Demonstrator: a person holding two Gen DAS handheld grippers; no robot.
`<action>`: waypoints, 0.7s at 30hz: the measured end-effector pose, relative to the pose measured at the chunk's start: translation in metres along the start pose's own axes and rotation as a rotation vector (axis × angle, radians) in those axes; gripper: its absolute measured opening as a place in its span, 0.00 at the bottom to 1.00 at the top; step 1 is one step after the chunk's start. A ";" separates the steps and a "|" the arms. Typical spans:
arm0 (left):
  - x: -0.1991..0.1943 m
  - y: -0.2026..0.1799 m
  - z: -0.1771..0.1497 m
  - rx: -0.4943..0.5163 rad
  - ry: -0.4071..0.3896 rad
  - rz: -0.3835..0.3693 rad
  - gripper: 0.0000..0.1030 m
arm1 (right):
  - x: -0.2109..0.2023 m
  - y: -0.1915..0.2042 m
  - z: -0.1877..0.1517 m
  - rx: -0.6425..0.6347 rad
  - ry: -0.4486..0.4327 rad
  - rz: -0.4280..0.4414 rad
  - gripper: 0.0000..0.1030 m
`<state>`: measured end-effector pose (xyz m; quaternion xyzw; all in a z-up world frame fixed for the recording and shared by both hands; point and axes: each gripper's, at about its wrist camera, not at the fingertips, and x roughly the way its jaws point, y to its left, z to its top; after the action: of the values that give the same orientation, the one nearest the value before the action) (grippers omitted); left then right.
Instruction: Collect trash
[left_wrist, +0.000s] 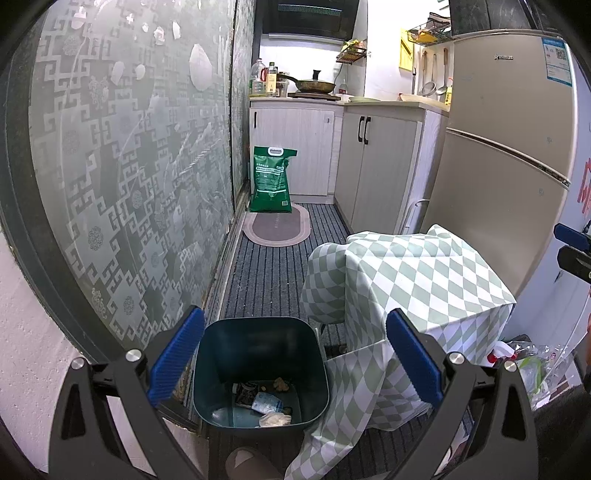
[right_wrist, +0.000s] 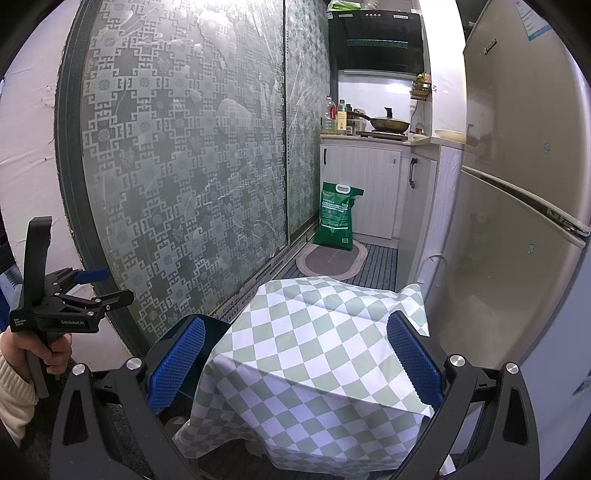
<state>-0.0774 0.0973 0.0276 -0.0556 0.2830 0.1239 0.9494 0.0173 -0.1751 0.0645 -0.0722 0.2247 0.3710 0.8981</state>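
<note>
A patterned frosted glass door (left_wrist: 122, 166) filled the left side. Beside it on the striped floor mat (left_wrist: 273, 273) stood a dark green plastic bin (left_wrist: 260, 373), squarish, upright, mouth facing up, holding wrappers and crumpled paper (left_wrist: 264, 400). The left gripper (left_wrist: 295, 362) hovered above it, blue ribbed pads spread wide, empty. Just right, a green-and-white checked cloth (right_wrist: 314, 354) draped a small table. The right gripper (right_wrist: 295, 362) hung over it, jaws also spread, empty. Far right stood a beige fridge (left_wrist: 506, 147), label unreadable.
</note>
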 end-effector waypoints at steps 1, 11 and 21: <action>0.000 0.000 0.000 -0.003 0.001 -0.001 0.97 | 0.000 0.000 0.000 0.000 0.000 0.000 0.97; 0.000 0.000 0.000 -0.002 0.001 -0.001 0.97 | 0.000 0.000 0.000 0.001 0.002 -0.001 0.97; 0.000 -0.001 -0.001 0.000 0.004 -0.001 0.97 | -0.001 0.000 0.000 0.001 0.002 -0.002 0.97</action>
<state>-0.0774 0.0965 0.0266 -0.0562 0.2849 0.1233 0.9489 0.0171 -0.1758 0.0644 -0.0724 0.2255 0.3701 0.8983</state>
